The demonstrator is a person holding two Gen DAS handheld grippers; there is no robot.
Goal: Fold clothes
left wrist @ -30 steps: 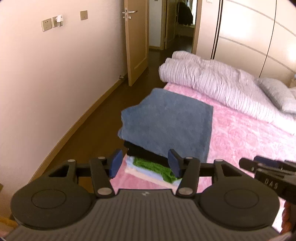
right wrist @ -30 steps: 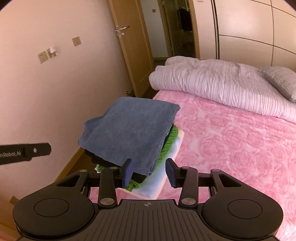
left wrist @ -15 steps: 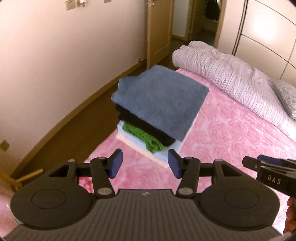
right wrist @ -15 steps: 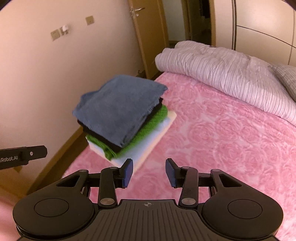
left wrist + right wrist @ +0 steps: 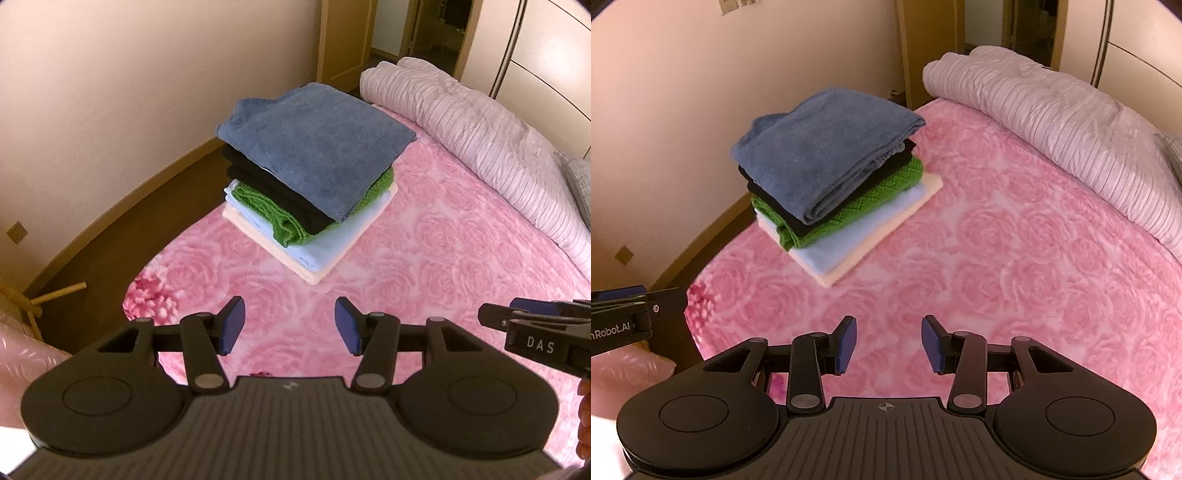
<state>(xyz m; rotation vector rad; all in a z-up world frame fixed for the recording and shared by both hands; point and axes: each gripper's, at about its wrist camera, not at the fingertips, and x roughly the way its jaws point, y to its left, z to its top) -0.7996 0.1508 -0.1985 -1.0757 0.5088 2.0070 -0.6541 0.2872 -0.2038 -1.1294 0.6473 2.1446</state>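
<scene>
A stack of folded clothes (image 5: 310, 184) sits on the bed near its corner, close to the wall side. On top lies a blue-grey garment (image 5: 317, 147) with a soft, fleecy nap, folded into a rough rectangle with a rumpled far-left corner. Under it is a black piece (image 5: 273, 184), then a bright green knit (image 5: 849, 210) with an open, diamond-like stitch, its folded edge rolled thick. Below that lie a smooth pale blue piece (image 5: 842, 247) and, at the bottom, a cream one (image 5: 314, 275), both flat and square-edged, jutting out past the upper layers.

The stack rests on a pink bedspread (image 5: 424, 277) with a plush, raised rose pattern. Beyond it, along the far side of the bed, lies a rolled pale lilac quilt (image 5: 1052, 122) with fine ribbed stripes. A beige wall with a wooden skirting board (image 5: 110, 206) runs beside the bed.

The left claw (image 5: 290, 329) hangs above the bedspread, well apart from the stack, its blue-padded fingers spread wide and holding nothing. The right claw (image 5: 888, 344) hangs likewise over the bedspread, fingers moderately apart, empty and touching nothing. Each claw's tip shows at the edge of the other's view.
</scene>
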